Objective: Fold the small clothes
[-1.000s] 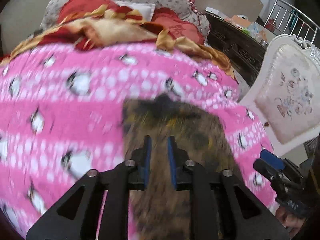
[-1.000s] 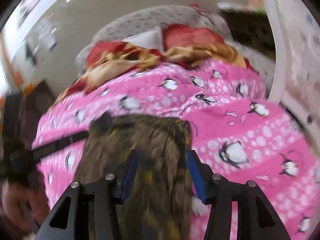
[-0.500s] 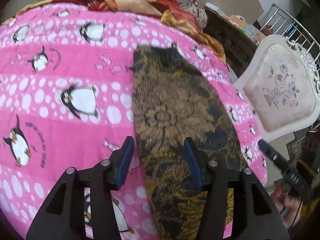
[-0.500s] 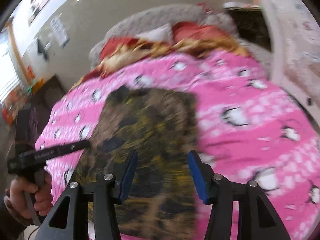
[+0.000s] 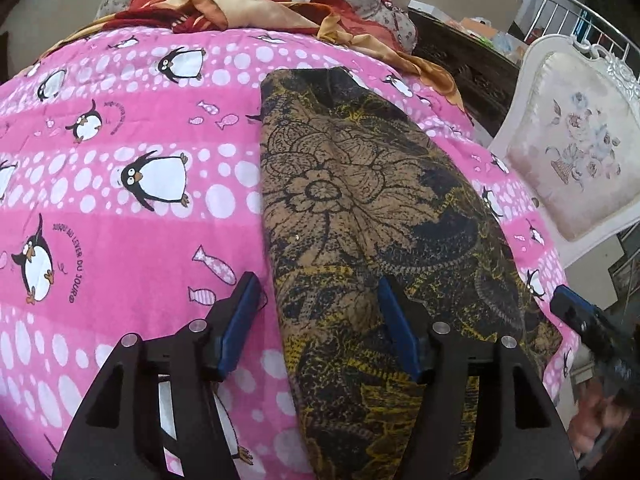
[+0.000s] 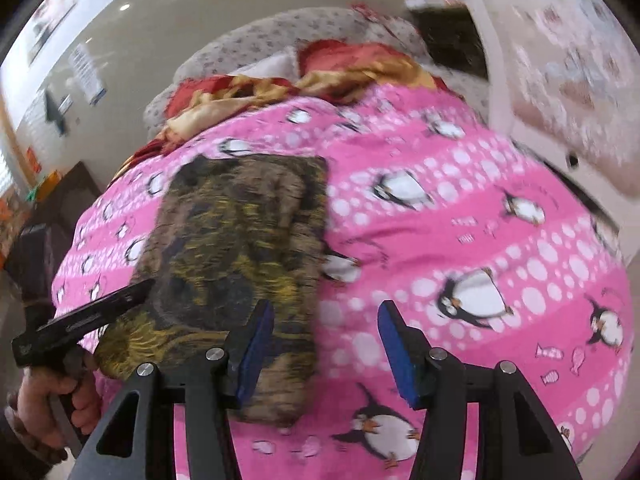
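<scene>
The left gripper (image 5: 318,308) is opening wide. The left edge of the brown and yellow cloth (image 5: 360,208) lies between its two blue fingers (image 5: 240,320), but they do not pinch it. The right gripper (image 6: 326,340) has its fingers spread too, over the cloth's right edge, holding nothing. There is one cloth, lying flat on one pink penguin blanket (image 5: 120,240). Only the left view shows the white chair (image 5: 576,152) clearly. Only the right view shows the person's hand (image 6: 44,400)
</scene>
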Action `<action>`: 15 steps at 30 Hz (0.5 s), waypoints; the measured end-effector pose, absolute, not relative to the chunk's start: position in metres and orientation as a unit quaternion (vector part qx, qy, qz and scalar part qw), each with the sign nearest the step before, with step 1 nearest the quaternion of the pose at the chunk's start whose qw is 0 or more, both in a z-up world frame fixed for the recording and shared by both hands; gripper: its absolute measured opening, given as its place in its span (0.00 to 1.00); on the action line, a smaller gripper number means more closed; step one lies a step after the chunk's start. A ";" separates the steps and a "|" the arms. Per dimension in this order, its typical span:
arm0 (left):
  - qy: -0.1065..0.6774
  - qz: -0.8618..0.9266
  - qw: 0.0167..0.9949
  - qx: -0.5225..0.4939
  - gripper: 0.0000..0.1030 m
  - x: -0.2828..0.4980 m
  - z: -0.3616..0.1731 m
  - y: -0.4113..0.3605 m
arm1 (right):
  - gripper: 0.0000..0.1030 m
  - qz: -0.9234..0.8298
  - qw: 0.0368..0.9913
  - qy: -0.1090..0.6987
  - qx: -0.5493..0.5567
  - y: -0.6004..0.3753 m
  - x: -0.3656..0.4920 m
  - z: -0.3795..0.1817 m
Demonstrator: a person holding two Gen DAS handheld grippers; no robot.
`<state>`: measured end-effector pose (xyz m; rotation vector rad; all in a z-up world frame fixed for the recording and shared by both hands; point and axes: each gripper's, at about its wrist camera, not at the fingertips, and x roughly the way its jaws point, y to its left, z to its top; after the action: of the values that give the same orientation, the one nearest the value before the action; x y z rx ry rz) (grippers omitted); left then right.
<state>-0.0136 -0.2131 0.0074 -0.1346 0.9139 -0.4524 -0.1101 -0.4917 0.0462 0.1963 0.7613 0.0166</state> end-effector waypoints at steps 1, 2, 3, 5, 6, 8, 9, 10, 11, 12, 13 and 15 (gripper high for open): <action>0.437 -0.217 0.870 -0.066 0.61 -0.013 0.007 -0.212 | 0.50 0.015 0.926 0.369 0.082 -0.483 -0.111 0.047; 0.437 -0.218 0.870 -0.067 0.61 -0.013 0.007 -0.212 | 0.50 0.032 0.926 0.371 0.066 -0.472 -0.113 0.047; 0.437 -0.218 0.870 -0.067 0.61 -0.013 0.006 -0.212 | 0.50 0.044 0.924 0.377 0.054 -0.464 -0.115 0.044; 0.436 -0.218 0.870 -0.068 0.61 -0.013 0.006 -0.211 | 0.50 0.053 0.918 0.391 0.037 -0.455 -0.117 0.034; 0.436 -0.219 0.870 -0.070 0.61 -0.013 0.006 -0.211 | 0.51 0.053 0.914 0.400 0.040 -0.456 -0.116 0.027; 0.436 -0.220 0.870 -0.071 0.61 -0.014 0.007 -0.211 | 0.60 0.049 0.902 0.418 0.091 -0.469 -0.115 0.007; 0.436 -0.221 0.870 -0.071 0.61 -0.013 0.007 -0.211 | 0.71 0.044 0.897 0.421 0.126 -0.478 -0.116 0.001; 0.436 -0.221 0.869 -0.072 0.61 -0.013 0.007 -0.211 | 0.78 0.041 0.892 0.422 0.157 -0.487 -0.116 -0.004; 0.436 -0.222 0.869 -0.073 0.62 -0.013 0.007 -0.211 | 0.79 0.042 0.890 0.420 0.171 -0.491 -0.117 -0.009; 0.436 -0.222 0.869 -0.075 0.62 -0.014 0.007 -0.210 | 0.79 0.043 0.893 0.415 0.169 -0.490 -0.119 -0.009; 0.436 -0.224 0.868 -0.078 0.62 -0.013 0.007 -0.209 | 0.79 0.041 0.896 0.411 0.163 -0.489 -0.120 -0.009; 0.437 -0.228 0.866 -0.085 0.61 -0.013 0.008 -0.206 | 0.79 0.037 0.897 0.411 0.161 -0.488 -0.121 -0.008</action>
<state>-0.0128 -0.2059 0.0083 -0.1776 0.9158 -0.4786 -0.1208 -0.4876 -0.0081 0.3328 0.8509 0.0760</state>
